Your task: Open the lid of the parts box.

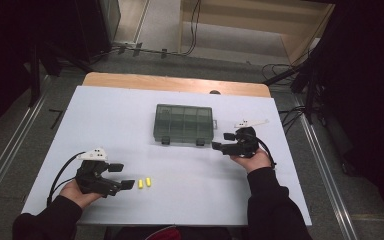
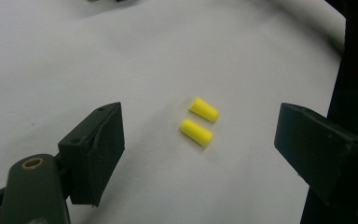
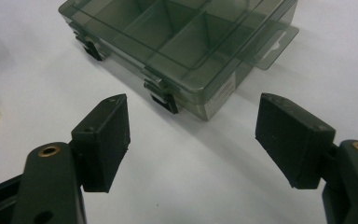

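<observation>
Both jaws wide, empty: left hand-held gripper near two yellow earplugs; right hand-held gripper beside closed compartment box.

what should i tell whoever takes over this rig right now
Left gripper: open, holding nothing, jaws pointed at the two yellow earplugs, which lie side by side on the white table, close but apart.
Right gripper: open, holding nothing, facing the front latches of the grey compartment box.
Box: mid-table, lid shut, both latches apparently closed; the compartments seen through the lid look empty.
Done: nothing picked up or opened.
Left, probably: unlatch the box, lift the earplugs, place them inside.
</observation>
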{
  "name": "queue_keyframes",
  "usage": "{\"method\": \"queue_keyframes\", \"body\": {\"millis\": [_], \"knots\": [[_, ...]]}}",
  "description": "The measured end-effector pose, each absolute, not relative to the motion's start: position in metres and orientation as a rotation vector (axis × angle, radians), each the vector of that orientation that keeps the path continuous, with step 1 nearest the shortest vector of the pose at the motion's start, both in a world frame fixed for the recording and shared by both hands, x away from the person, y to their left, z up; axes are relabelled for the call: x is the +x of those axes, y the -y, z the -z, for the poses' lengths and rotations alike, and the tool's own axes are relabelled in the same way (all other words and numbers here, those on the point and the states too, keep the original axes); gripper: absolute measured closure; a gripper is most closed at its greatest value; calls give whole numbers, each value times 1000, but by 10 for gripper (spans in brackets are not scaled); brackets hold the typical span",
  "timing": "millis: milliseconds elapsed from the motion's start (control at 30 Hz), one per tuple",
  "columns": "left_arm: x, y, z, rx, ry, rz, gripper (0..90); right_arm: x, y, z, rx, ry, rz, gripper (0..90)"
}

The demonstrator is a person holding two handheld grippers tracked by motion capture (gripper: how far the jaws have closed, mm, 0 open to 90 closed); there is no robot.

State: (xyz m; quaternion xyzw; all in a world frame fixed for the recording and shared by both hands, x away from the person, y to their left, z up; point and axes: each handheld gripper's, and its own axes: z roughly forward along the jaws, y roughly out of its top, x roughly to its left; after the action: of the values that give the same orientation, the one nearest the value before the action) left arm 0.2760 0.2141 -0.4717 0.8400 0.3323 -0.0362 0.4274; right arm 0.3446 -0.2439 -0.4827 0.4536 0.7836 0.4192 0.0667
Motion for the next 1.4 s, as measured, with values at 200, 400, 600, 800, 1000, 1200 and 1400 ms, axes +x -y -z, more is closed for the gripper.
{"method": "queue_keyframes", "body": {"millis": [200,400,600,800,1000,1200,1400], "knots": [[276,-214,472,2094,-831,92,162,349,242,485,1356,-2355,-1280,250],[276,-215,471,2098,-830,88,162,351,242,488,1358,-2359,-1245,312],[276,-215,471,2094,-831,88,162,352,244,491,1362,-2355,-1225,496],[277,-216,471,2088,-837,86,162,352,241,492,1372,-2369,-1180,775],[277,-216,471,2086,-834,92,162,353,239,496,1362,-2396,-1144,874],[277,-216,471,2086,-837,95,162,354,237,500,1361,-2407,-1134,874],[277,-216,471,2087,-836,104,162,355,233,502,1351,-2422,-1128,874]]}}
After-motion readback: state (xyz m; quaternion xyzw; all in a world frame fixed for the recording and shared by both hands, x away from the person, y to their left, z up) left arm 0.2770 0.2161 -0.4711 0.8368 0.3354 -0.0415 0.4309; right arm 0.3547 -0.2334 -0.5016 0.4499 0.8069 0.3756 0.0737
